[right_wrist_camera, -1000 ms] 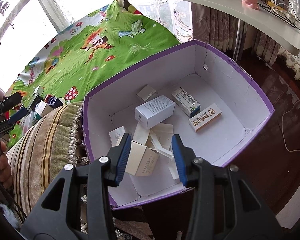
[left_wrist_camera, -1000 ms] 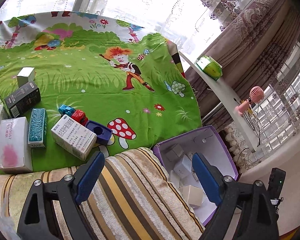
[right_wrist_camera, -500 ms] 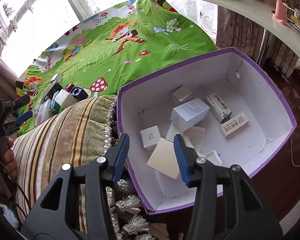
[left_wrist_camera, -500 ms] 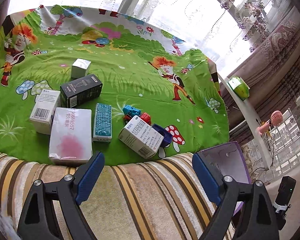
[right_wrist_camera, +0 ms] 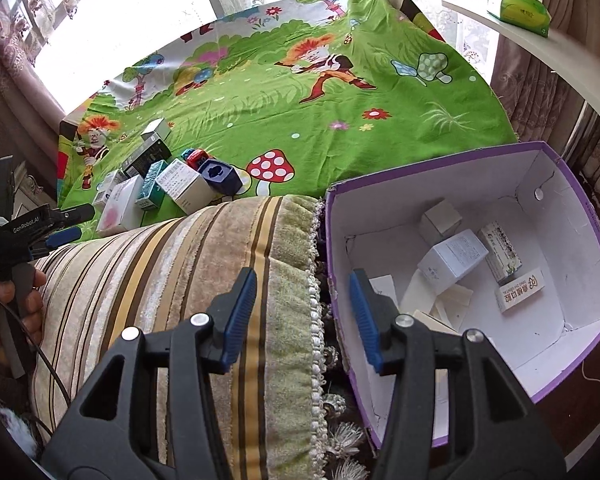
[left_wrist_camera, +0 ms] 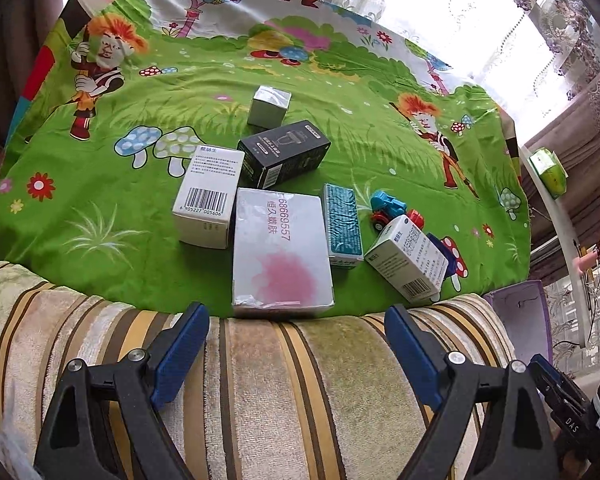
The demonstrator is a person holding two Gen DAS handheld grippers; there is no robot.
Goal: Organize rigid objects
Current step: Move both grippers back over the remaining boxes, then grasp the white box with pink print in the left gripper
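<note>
Several boxes lie on the green cartoon sheet (left_wrist_camera: pixel 100 216): a big white box with a pink blot (left_wrist_camera: pixel 282 248), a barcode box (left_wrist_camera: pixel 208 196), a black box (left_wrist_camera: pixel 284 152), a teal box (left_wrist_camera: pixel 340 224) and a white medicine box (left_wrist_camera: pixel 410 264). My left gripper (left_wrist_camera: pixel 296 344) hangs wide open and empty over the striped cushion (left_wrist_camera: pixel 280 392), just short of the pink-blot box. My right gripper (right_wrist_camera: pixel 304 308) is partly open and empty, straddling the cushion's fringe and the left wall of the purple box (right_wrist_camera: pixel 420 168). That box holds several small cartons (right_wrist_camera: pixel 454 260).
Toy cars (left_wrist_camera: pixel 388 208) and a blue block (left_wrist_camera: pixel 444 252) lie among the boxes. A small silver box (left_wrist_camera: pixel 269 106) stands farther back. A white shelf carries a green tissue pack (right_wrist_camera: pixel 518 10). A hand (right_wrist_camera: pixel 4 300) holds the left gripper (right_wrist_camera: pixel 66 224) at the left edge.
The left gripper swung left, from facing the purple box to facing the boxes on the sheet. The right gripper drew back left from inside the purple box to its left wall, jaws slightly wider.
</note>
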